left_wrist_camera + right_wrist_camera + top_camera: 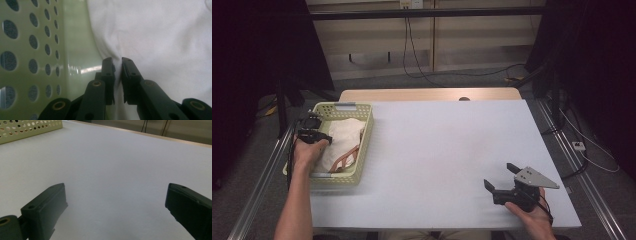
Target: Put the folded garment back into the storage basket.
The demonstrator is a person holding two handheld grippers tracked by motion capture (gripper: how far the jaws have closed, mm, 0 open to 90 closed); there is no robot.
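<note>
**Pinching cloth in the basket**

Your table point(437, 150) carries a pale green basket point(362, 145) at its left edge. A white cloth point(343, 136) lies inside it, against the perforated wall. Your left gripper point(118, 65) has a fold of that cloth nipped between nearly closed jaws. Your right gripper point(501, 177) rests near the front right corner, jaws spread wide, holding nothing.

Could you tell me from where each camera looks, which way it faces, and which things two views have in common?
High view: above the person's side, facing forward and down on the white table; forearms, left gripper, right gripper.
Left gripper view: on the left gripper, inside the green basket, jaws pinching white cloth.
Right gripper view: on the right gripper, low over the table, jaws wide.
Shared: the basket and the table.
</note>
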